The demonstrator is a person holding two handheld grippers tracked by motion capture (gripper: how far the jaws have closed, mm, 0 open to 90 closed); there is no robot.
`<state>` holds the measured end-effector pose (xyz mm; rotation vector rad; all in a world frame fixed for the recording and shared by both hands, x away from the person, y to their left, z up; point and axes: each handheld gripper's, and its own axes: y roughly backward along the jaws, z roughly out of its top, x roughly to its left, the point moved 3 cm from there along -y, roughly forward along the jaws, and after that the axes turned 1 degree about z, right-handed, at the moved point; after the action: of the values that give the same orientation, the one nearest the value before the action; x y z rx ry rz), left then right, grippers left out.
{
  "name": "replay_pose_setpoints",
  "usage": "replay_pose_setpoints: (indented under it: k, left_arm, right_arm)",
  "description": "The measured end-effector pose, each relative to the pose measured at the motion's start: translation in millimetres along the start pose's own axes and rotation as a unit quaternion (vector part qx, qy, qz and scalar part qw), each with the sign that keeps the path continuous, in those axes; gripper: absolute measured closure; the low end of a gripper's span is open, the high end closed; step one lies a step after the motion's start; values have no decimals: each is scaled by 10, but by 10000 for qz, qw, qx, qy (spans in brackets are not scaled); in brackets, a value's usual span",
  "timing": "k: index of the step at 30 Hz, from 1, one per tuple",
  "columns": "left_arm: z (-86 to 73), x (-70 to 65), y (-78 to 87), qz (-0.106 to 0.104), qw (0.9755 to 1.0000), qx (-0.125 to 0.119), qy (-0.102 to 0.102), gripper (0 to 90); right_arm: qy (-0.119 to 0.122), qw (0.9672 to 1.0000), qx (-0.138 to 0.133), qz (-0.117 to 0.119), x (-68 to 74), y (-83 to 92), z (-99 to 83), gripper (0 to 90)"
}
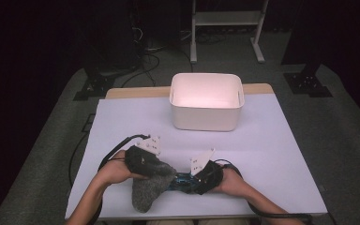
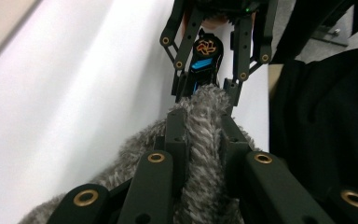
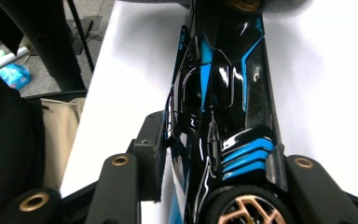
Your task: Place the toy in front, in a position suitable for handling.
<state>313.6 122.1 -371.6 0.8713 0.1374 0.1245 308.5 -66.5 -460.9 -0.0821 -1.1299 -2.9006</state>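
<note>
The left gripper [image 2: 200,126] pinches a fluffy grey fabric pouch [image 1: 147,187] tight between its jaws, near the front edge of the white table [image 1: 272,154]. The right gripper [image 3: 214,154] is clamped on a glossy black-and-blue toy racing car [image 3: 219,107], whose nose enters the pouch. A white plastic bin [image 1: 206,101] stands well behind.

A tub [image 1: 206,105] is set at the far middle of the worktop [image 1: 272,150]. At the near edge, a toy car [image 1: 180,180] is laid between the left claw [image 1: 168,176] and the right claw [image 1: 192,183], with a fleecy cloth [image 1: 147,190] draped over its left end, well apart from the tub.
</note>
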Motion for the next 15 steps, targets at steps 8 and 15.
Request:
replay_pose_setpoints:
  k: [8, 15]
  left_arm:
    - [150, 55, -304, 17, 9986, 481, -221, 783]
    - [142, 68, -409, -39, 9985, 516, -177, 783]
  right_arm:
    - [96, 9999, 128, -19, -57, 2, -52, 553]
    - [-114, 9998, -78, -110, -44, 90, -86, 356]
